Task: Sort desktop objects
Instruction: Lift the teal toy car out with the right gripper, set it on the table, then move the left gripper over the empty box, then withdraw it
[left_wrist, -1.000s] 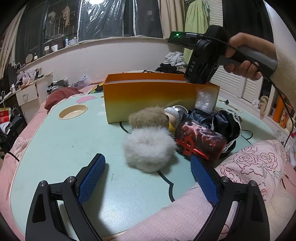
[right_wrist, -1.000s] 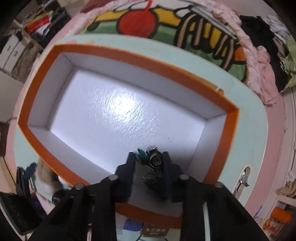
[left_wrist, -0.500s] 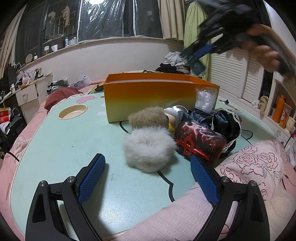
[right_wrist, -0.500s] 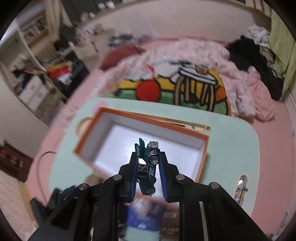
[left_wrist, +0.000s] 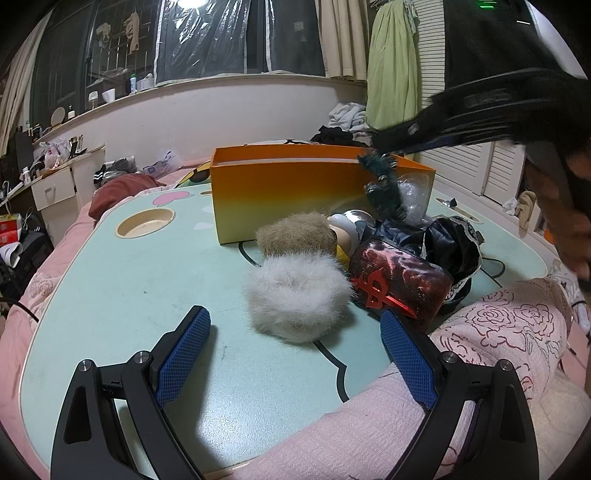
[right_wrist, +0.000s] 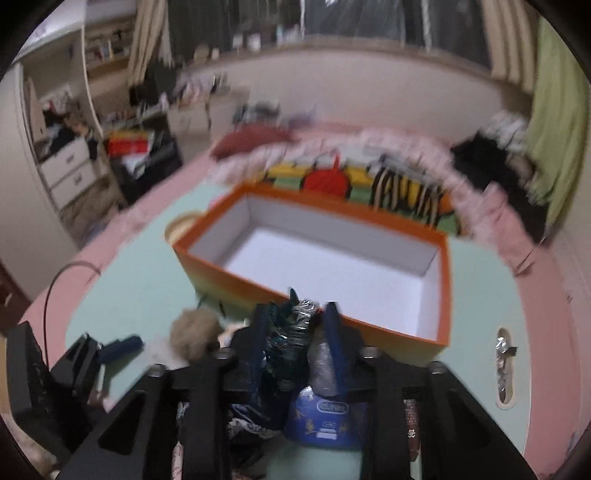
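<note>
An orange box (left_wrist: 295, 192) with a white inside (right_wrist: 332, 266) stands on the mint table (left_wrist: 147, 277). My right gripper (right_wrist: 295, 328) is shut on a dark green toy car (right_wrist: 291, 332), held in the air near the box's front wall; it shows blurred in the left wrist view (left_wrist: 384, 184). My left gripper (left_wrist: 295, 354) is open and empty, low over the table, just in front of a white fur ball (left_wrist: 299, 299). A brown fur ball (left_wrist: 295, 234) and a dark red pouch (left_wrist: 399, 280) lie behind it.
A black cloth (left_wrist: 450, 243), a clear plastic bag (left_wrist: 413, 199) and a blue packet (right_wrist: 325, 417) lie in the pile by the box. A round cup hole (left_wrist: 146, 223) is at the table's left. A pink blanket (left_wrist: 498, 332) covers the near right edge.
My right gripper has pulled back from above the box and come down toward the pile, still holding the toy car. My left gripper has not moved.
</note>
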